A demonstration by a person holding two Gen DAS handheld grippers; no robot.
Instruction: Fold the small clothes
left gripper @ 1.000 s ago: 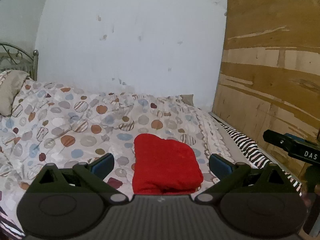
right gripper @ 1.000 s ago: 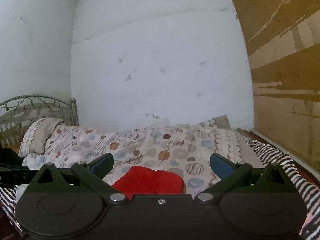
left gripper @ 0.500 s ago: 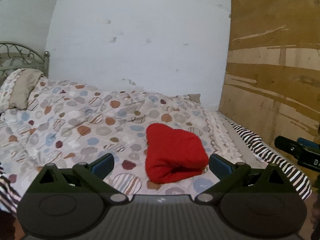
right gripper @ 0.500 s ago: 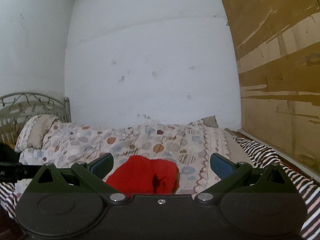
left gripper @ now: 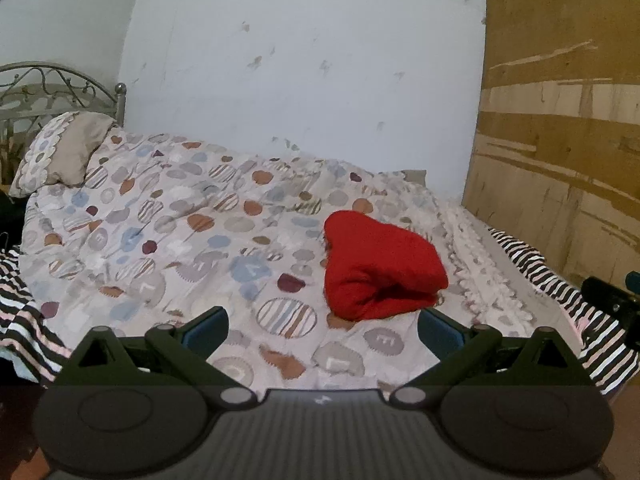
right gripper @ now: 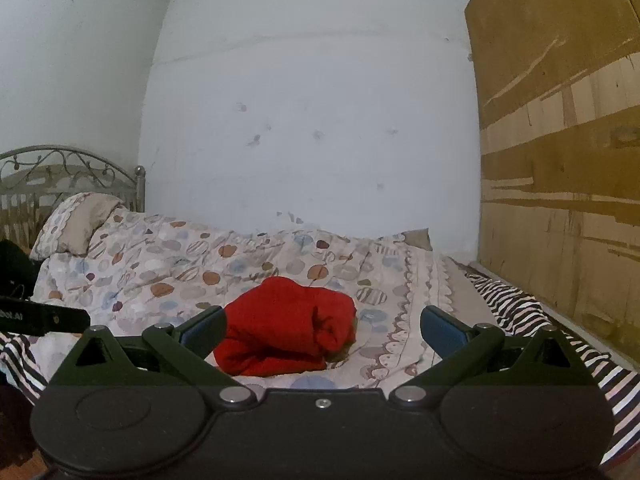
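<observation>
Right wrist: red garment (right gripper: 288,326) base hidden, tongs (right gripper: 322,330)

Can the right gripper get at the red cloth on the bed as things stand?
Probably yes. The right gripper is open, and the folded red cloth lies just ahead on the quilt with nothing between.

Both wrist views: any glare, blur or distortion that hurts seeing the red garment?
Left wrist view: dim, flat indoor light, no glare; strong fisheye bend with dark corners; the folded red fabric garment reads clearly, soft shadow beneath it on the spotted quilt. Right wrist view: same soft light, slight grain; the garment sits low, partly behind the open right gripper.
</observation>
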